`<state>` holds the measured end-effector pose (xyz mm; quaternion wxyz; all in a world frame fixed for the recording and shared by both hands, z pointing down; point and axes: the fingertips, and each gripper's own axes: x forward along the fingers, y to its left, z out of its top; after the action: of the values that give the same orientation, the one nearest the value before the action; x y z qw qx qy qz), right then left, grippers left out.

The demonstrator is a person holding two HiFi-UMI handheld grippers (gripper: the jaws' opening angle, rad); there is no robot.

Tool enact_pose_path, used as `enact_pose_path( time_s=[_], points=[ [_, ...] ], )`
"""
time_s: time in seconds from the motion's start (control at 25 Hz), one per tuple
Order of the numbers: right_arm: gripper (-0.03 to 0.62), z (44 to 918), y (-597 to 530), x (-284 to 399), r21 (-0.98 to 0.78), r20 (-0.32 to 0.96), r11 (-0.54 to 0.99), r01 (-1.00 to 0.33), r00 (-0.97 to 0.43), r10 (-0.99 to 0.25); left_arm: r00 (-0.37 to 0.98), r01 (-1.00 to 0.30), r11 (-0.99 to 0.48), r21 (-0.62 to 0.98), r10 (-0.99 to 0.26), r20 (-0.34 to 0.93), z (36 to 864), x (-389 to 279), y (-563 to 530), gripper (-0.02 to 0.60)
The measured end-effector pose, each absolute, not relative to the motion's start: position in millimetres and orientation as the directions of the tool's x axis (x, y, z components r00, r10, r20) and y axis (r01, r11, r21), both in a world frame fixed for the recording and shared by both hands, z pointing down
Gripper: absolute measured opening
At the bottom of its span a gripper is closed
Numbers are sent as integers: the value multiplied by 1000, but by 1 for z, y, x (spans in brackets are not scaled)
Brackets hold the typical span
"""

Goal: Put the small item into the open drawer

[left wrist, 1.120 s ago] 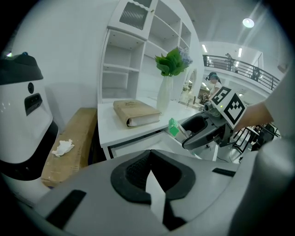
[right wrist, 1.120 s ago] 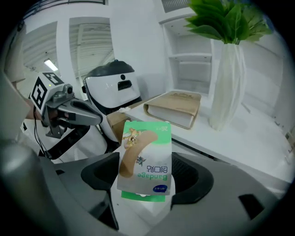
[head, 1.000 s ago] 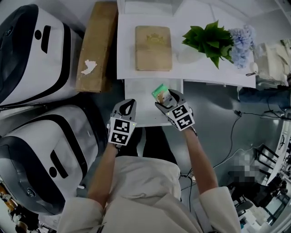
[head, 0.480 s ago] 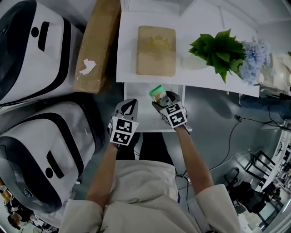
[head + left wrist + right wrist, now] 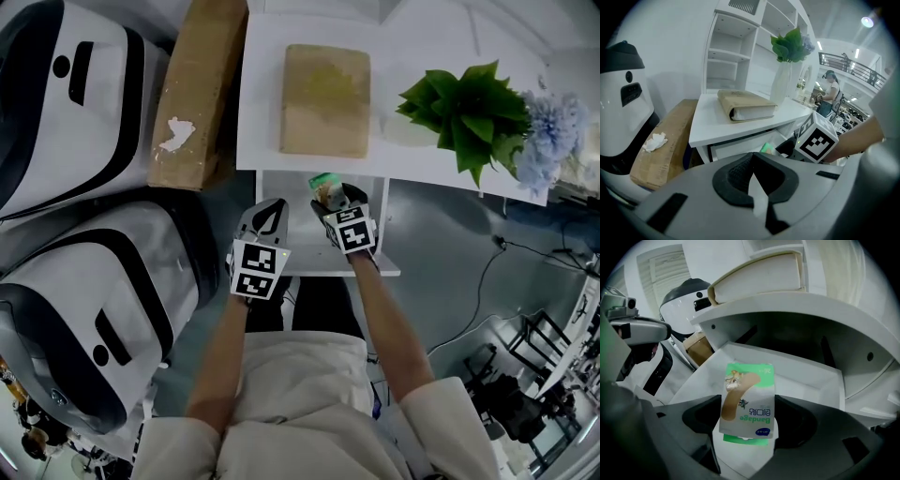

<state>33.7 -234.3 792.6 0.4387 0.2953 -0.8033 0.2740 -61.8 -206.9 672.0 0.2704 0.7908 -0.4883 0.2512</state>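
Jaws, right gripper: clamped on the lower end of the small item, a green-and-white bandage packet, which stands up between them, print upside down to the camera.
Jaws, left gripper: together at the tips, nothing between them. This gripper hangs at the near left of the drawer, just beside the right one.

Position of item: in the air over the open drawer, past its front edge and toward the back, not touching the floor of the drawer.

Task status, as judged: carry and approach done. Remaining are lowering the packet, opening the right jaws and drawing the gripper clear. The item is not yet in the drawer.

Containers:
- Drawer, white, pulled out from under the table. The floor that shows is bare; the part behind the packet is hidden.
- Vase, white, on the table, holding a green plant; pale blue flowers stand beside it.
- Cardboard box, brown, shut, left of the table, with a crumpled white tissue on top.

Other items: tan book lying flat on the table above the drawer; two white-and-black machines at far left.
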Motion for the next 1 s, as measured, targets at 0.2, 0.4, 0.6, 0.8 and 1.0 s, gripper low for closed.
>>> enact_pose_path(
  time_s=[0.2,0.4,0.6,0.8,1.0],
  points=[
    [371,809,-232,29,-199,879,672,-714,-433,-201,379,-918,-350,187,-634,674,677,-66,-204,15],
    [371,825,-230,29,-204,894,645,-737,-408,-184,372,-922,-338,188,-638,674,680,-68,-206,15],
    [371,836,-230,34,-186,905,618,-764,-377,-195,369,-923,-334,188,-641,673,682,-71,-207,15],
    [371,841,-234,38,-172,911,588,-791,-355,-211,377,-920,-338,197,-634,675,684,-69,-205,15],
    [371,841,-240,36,-179,907,566,-805,-358,-221,388,-915,-350,200,-628,675,684,-65,-203,15]
  ],
)
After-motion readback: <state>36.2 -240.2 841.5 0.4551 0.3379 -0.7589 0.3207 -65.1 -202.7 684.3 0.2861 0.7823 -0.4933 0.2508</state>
